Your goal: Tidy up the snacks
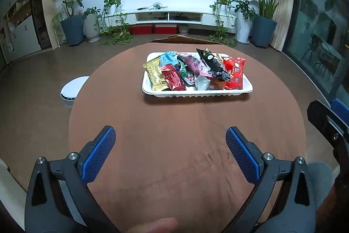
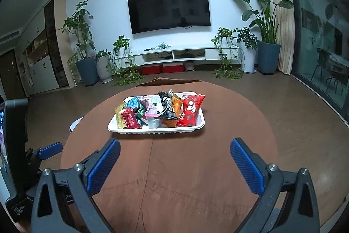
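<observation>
On the round brown table sits a white tray piled with snack packets; left gripper and right gripper hover short of it, jaws spread wide, holding nothing.

Dim, bluish, fisheye-warped, dark-vignetted corners

glossy foil snack packets, matt white tray, brown cloth table

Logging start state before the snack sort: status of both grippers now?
Left gripper: open, holding nothing, over the brown table.
Right gripper: open, holding nothing, short of the white tray.
</observation>
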A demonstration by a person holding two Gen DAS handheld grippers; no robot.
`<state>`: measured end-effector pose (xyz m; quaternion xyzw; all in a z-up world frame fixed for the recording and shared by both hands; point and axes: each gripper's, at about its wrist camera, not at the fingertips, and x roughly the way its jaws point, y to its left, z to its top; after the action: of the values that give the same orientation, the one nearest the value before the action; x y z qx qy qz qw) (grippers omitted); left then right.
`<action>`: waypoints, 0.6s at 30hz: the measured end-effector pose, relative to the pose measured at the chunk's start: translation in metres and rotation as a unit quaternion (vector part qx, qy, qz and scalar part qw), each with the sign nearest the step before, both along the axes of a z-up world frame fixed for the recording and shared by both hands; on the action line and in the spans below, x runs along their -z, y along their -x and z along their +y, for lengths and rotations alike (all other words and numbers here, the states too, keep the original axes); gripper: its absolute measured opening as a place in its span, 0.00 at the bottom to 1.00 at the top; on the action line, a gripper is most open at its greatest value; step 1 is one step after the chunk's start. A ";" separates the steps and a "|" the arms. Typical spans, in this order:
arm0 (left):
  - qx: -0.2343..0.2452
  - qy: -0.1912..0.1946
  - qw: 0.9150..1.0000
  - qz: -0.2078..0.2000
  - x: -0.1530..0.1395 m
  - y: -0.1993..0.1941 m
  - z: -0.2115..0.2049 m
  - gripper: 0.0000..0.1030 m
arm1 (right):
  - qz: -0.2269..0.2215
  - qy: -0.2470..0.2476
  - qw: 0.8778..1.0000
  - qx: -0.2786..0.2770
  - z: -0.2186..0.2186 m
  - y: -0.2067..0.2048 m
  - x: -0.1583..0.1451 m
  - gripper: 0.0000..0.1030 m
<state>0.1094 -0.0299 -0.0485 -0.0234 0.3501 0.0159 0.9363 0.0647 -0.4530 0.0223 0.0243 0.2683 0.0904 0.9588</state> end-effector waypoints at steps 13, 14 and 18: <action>0.000 0.000 1.000 0.000 0.000 0.000 -0.001 1.00 | 0.003 0.003 1.000 0.001 0.001 -0.002 0.001 1.00; 0.000 0.000 1.000 0.000 0.000 0.000 -0.001 1.00 | 0.004 0.004 1.000 0.001 0.001 -0.002 0.002 1.00; 0.000 0.000 1.000 0.000 0.000 0.000 -0.001 1.00 | 0.004 0.003 1.000 0.001 0.001 -0.002 0.001 1.00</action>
<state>0.1091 -0.0305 -0.0488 -0.0232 0.3500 0.0160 0.9363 0.0668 -0.4519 0.0210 0.0218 0.2727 0.0881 0.9578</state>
